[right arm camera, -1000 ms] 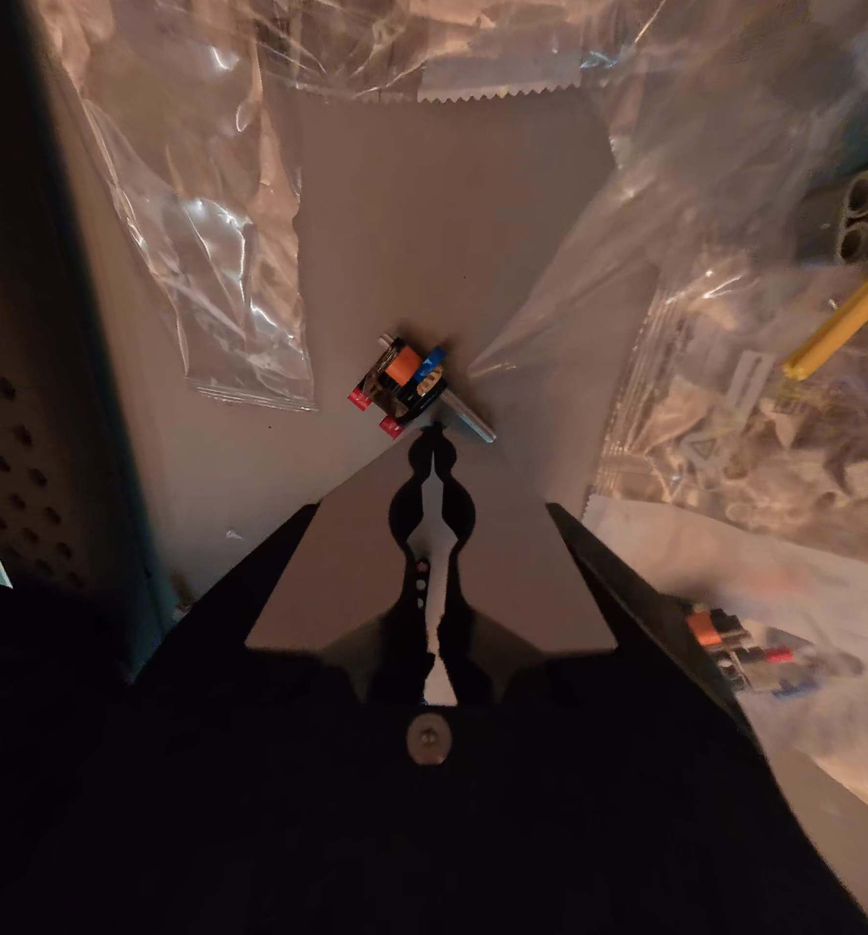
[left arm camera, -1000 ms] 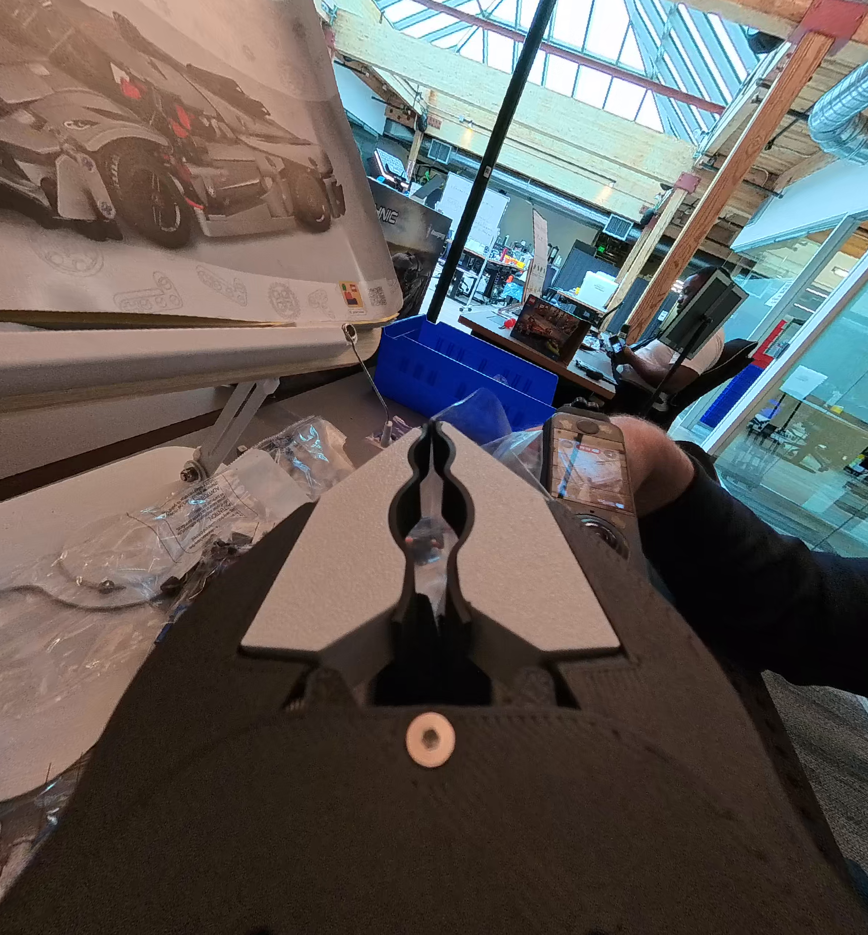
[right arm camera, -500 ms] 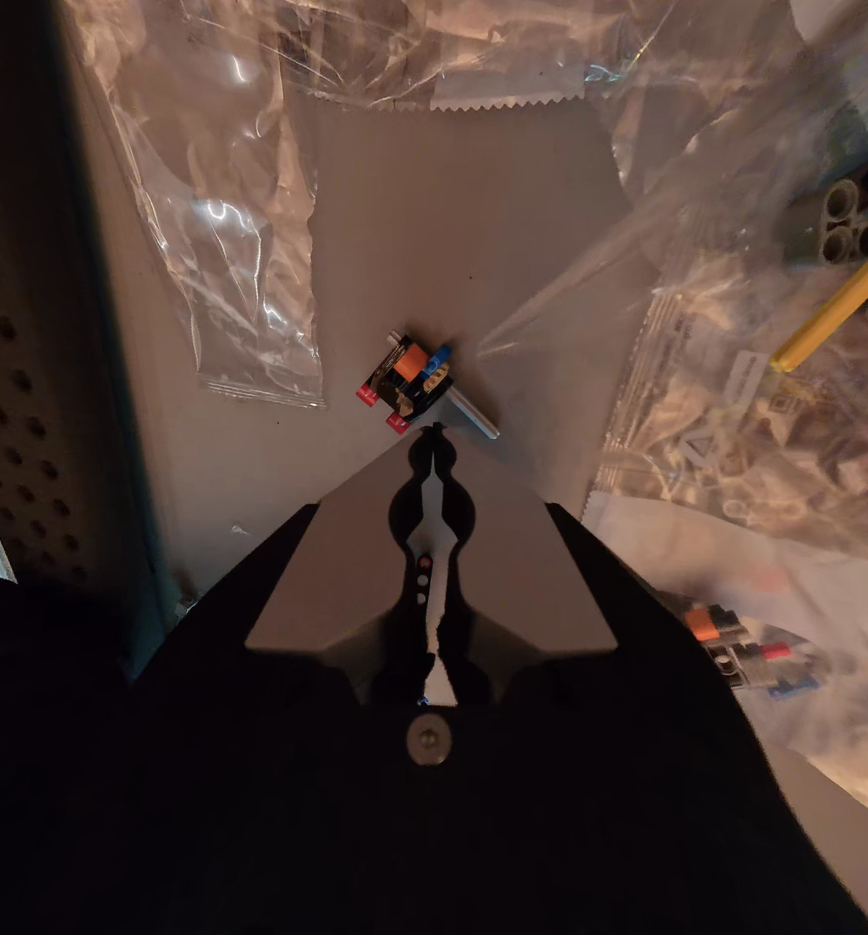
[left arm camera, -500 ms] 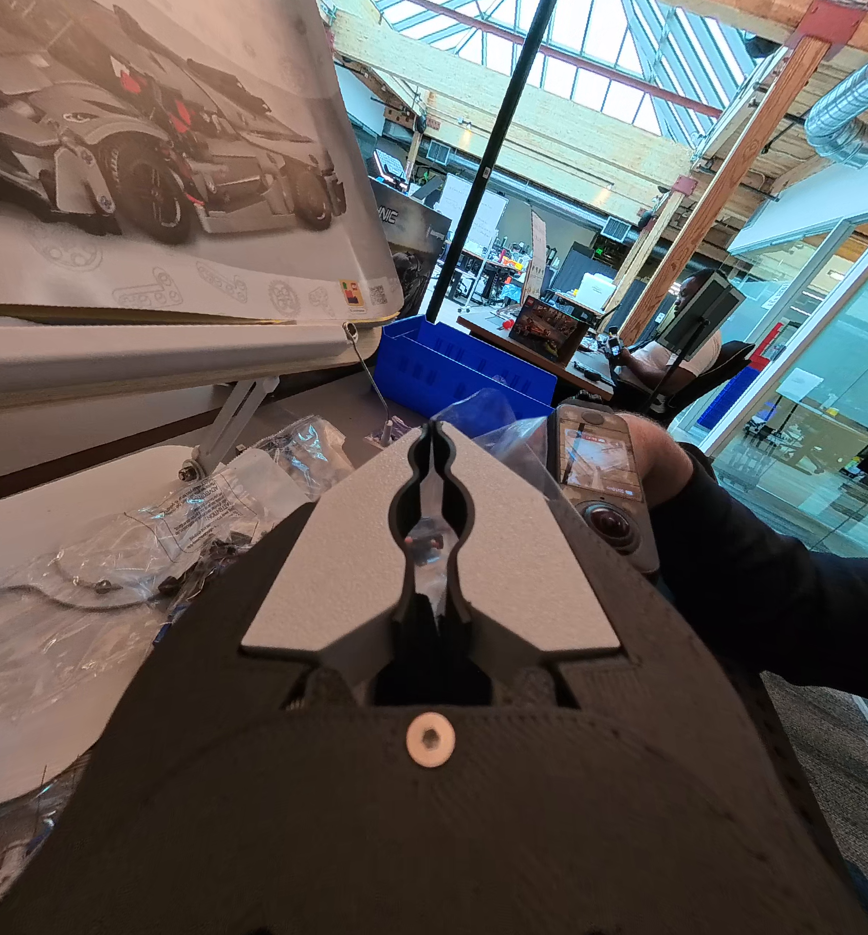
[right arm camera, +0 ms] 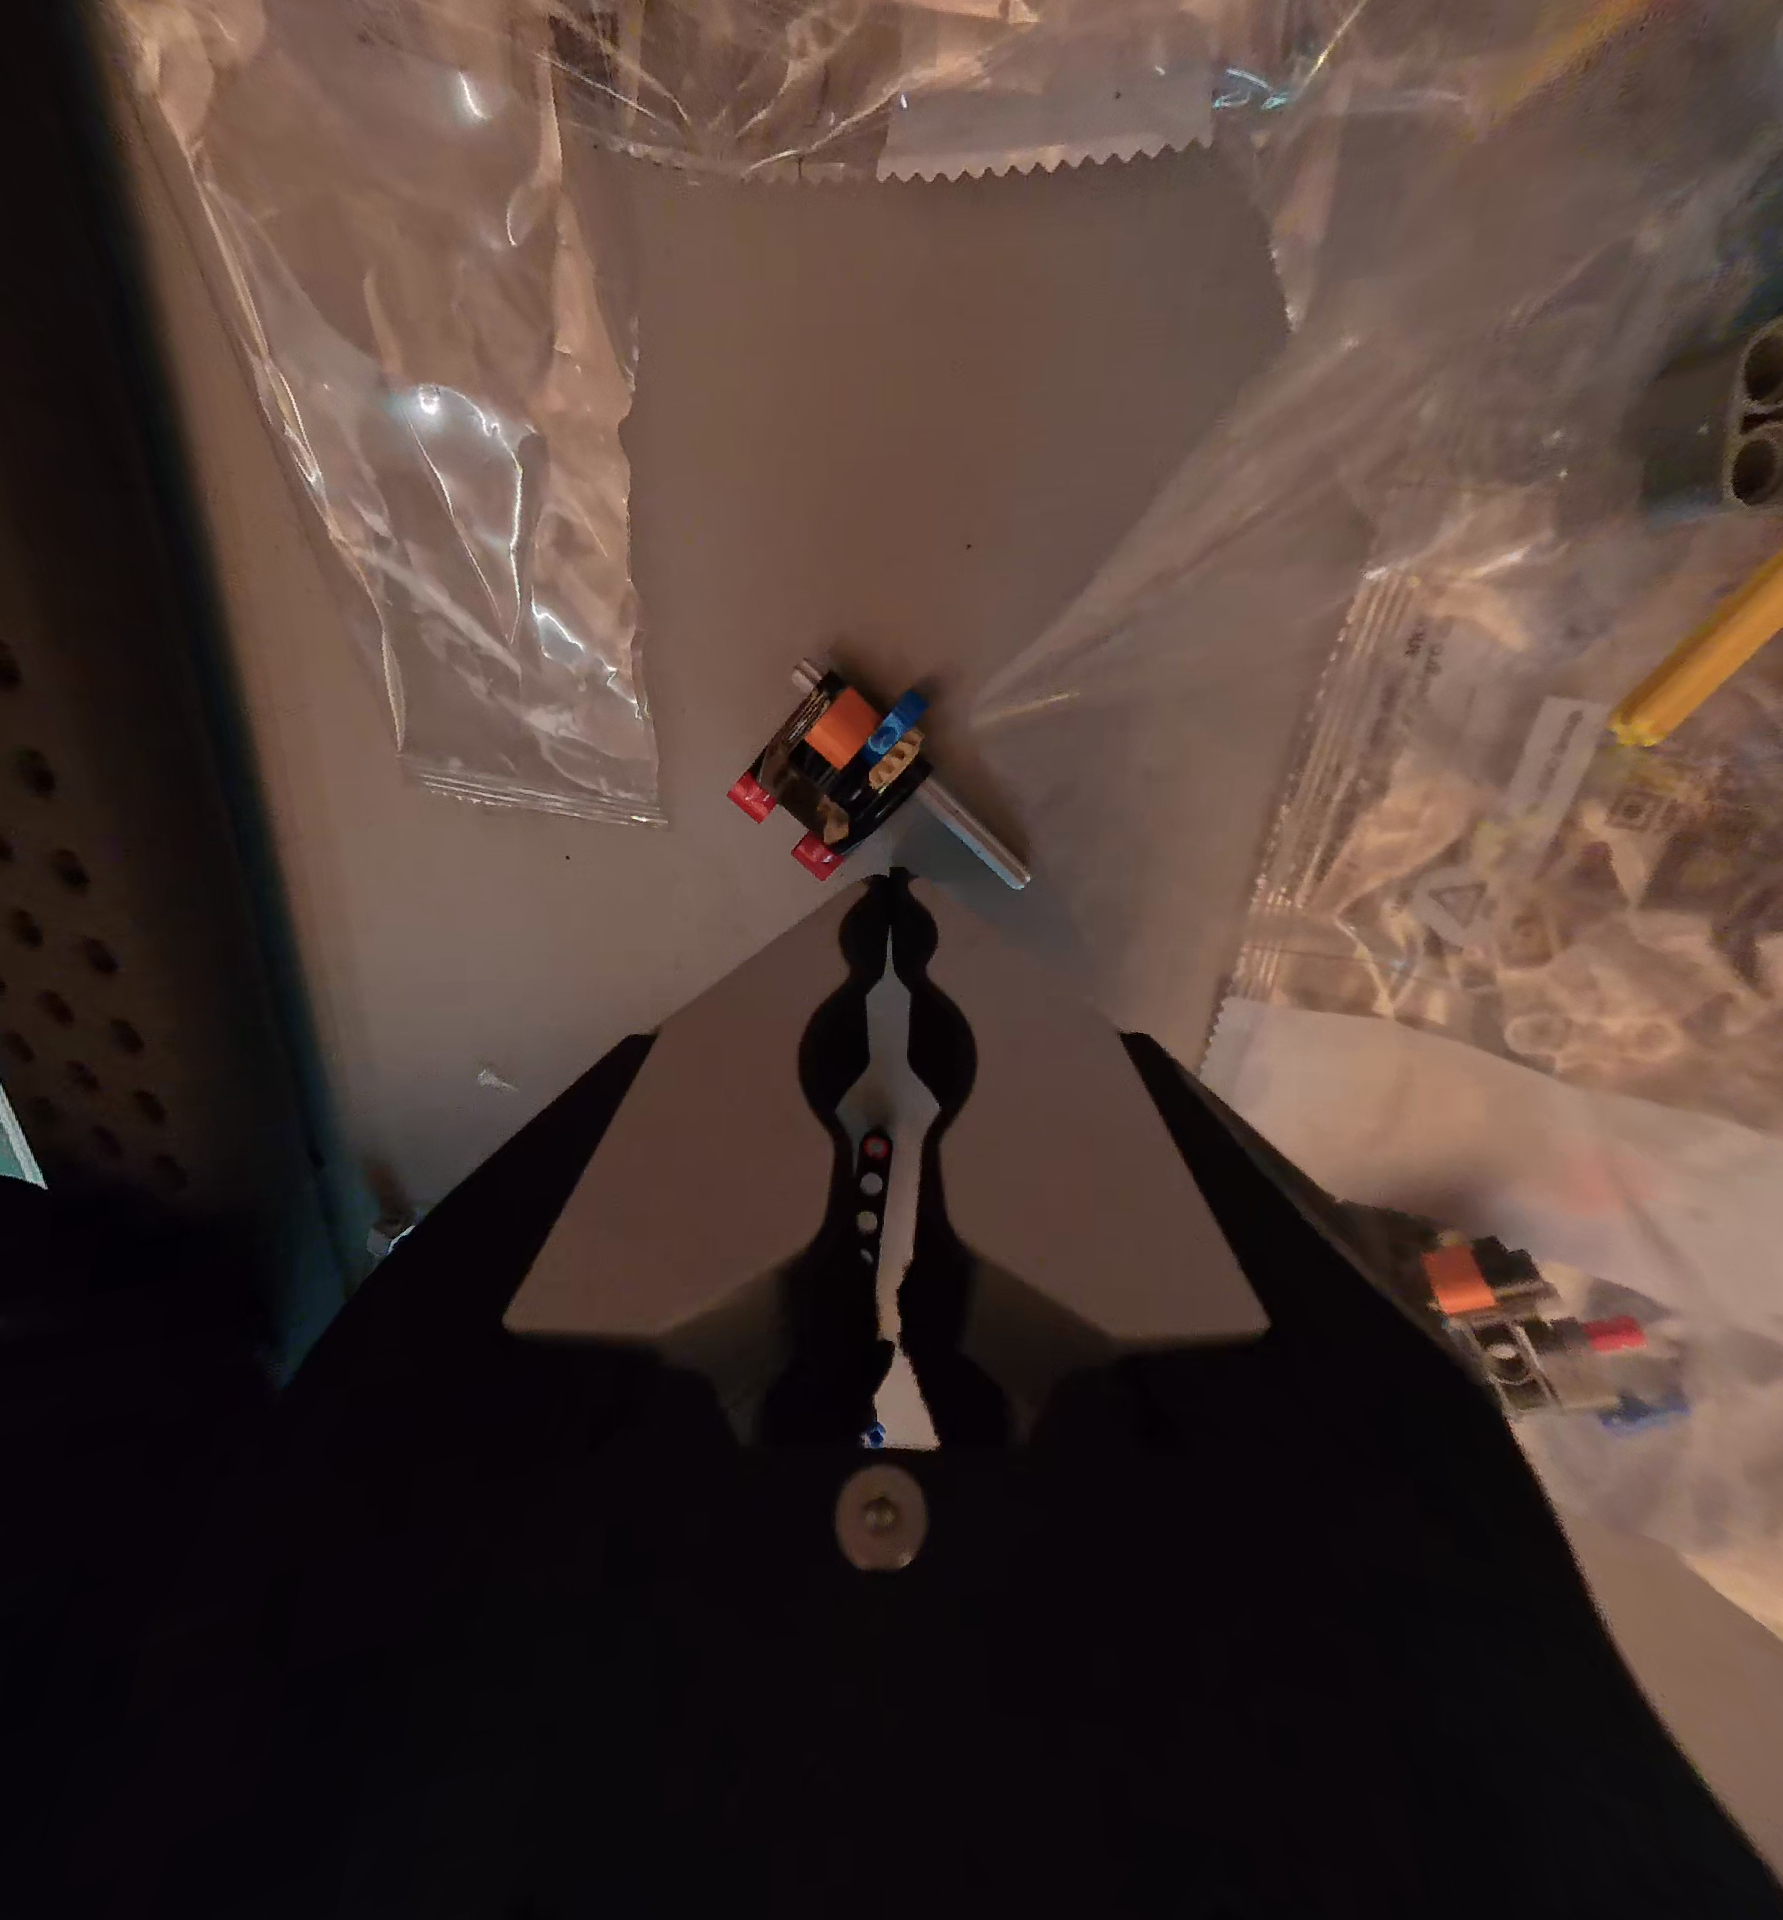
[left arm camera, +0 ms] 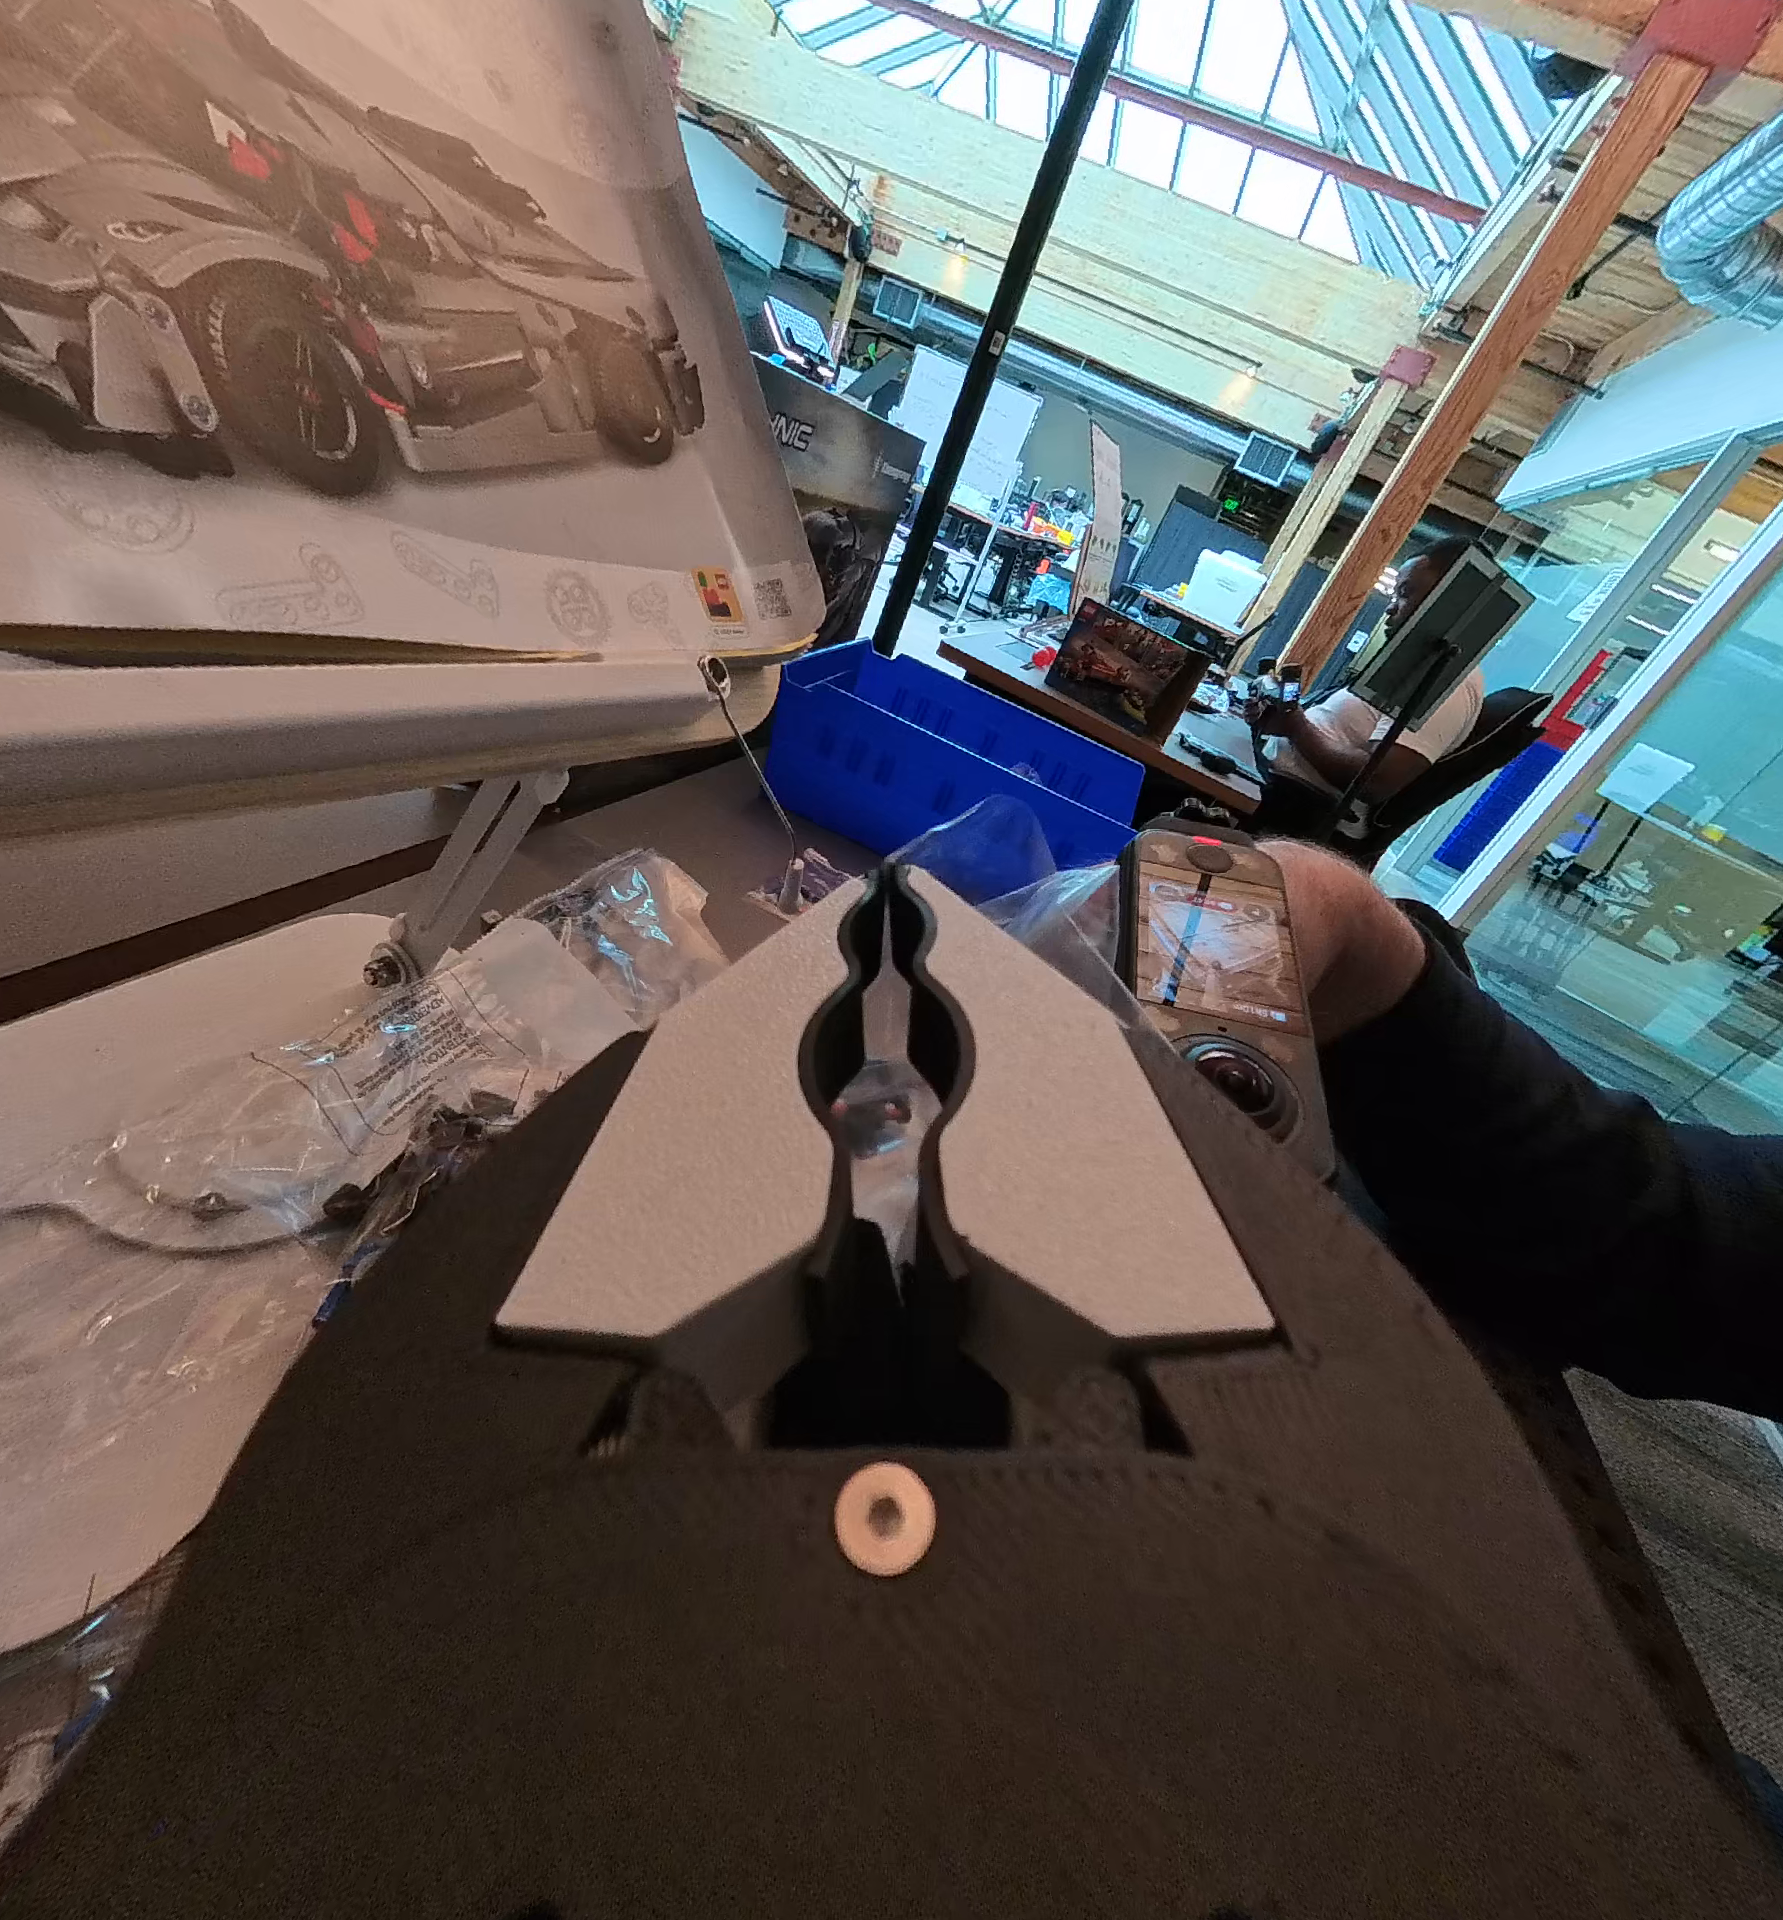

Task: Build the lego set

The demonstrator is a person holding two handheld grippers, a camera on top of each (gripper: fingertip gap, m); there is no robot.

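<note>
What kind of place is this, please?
Probably a shared workshop or lab office: skylights over wooden beams, glass partitions, desks with monitors, and bags of lego parts on the table.

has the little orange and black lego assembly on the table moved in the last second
No. The small assembly keeps its spot beside the clear bag's bottom corner; only the right gripper, shut, shifted slightly.

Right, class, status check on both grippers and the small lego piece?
Left gripper shut, raised. Right gripper shut, tips just short of lego piece lying on table. Plastic bags either side, path clear.
</note>
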